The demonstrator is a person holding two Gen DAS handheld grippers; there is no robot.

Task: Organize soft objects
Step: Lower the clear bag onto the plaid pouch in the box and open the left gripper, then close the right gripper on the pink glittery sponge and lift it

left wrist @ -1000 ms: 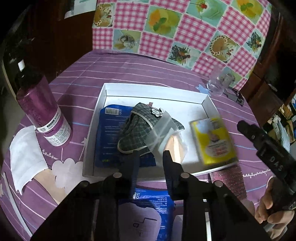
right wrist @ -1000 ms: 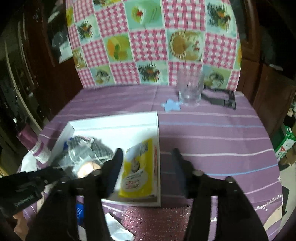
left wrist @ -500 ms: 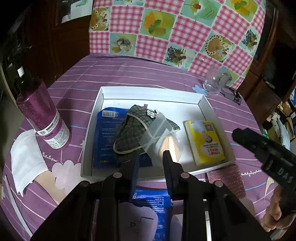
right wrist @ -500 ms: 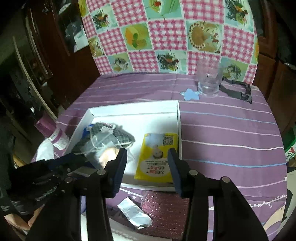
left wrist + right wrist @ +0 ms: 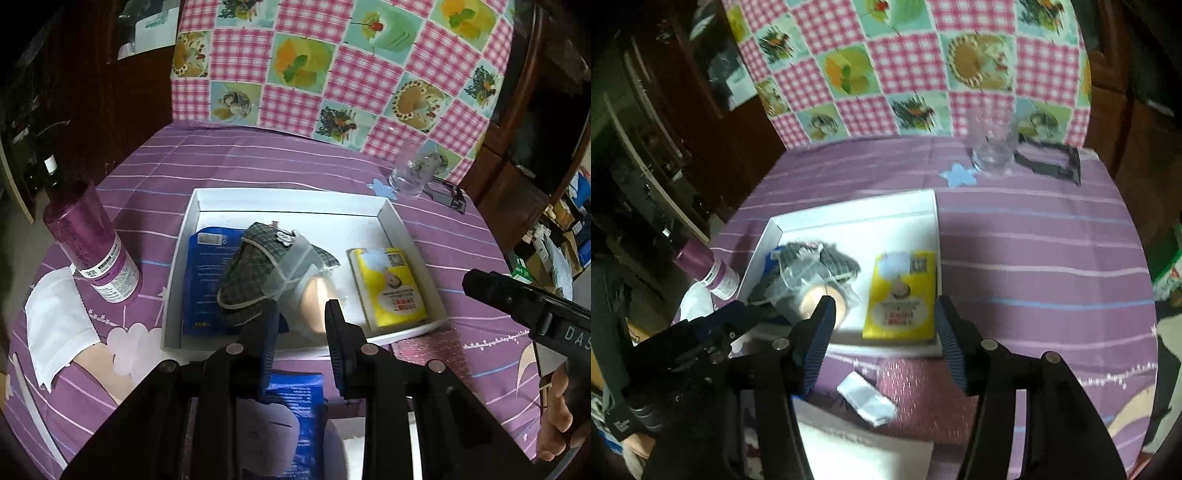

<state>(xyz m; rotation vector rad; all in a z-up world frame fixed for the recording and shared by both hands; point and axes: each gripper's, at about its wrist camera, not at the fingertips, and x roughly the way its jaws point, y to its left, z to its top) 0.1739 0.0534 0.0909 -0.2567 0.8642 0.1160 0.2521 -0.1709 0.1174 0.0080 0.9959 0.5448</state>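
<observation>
A white tray [image 5: 399, 229] holds a blue packet [image 5: 207, 280], a green plaid pouch [image 5: 247, 280] partly in a clear bag, and a yellow tissue packet [image 5: 391, 288] lying flat at its right side. My left gripper [image 5: 301, 332] hovers over the tray's near edge, its jaws a narrow gap apart with nothing between them. Under it a second blue packet [image 5: 295, 402] lies on the table. My right gripper [image 5: 886, 314] hangs above the near rim by the yellow packet [image 5: 901, 295]; its jaws are opening and hold nothing.
A purple bottle [image 5: 92, 251] and a white cloth [image 5: 55, 325] are left of the tray. A glass [image 5: 410, 177] and a black clip [image 5: 1052, 162] stand at the back right. A glittery purple pad [image 5: 923, 387] with a small white packet [image 5: 866, 398] lies in front of the tray.
The yellow packet, tilted beside the right gripper's finger a second ago, now lies flat in the tray. The right gripper has drawn back and up, empty. The left gripper has stayed put.
</observation>
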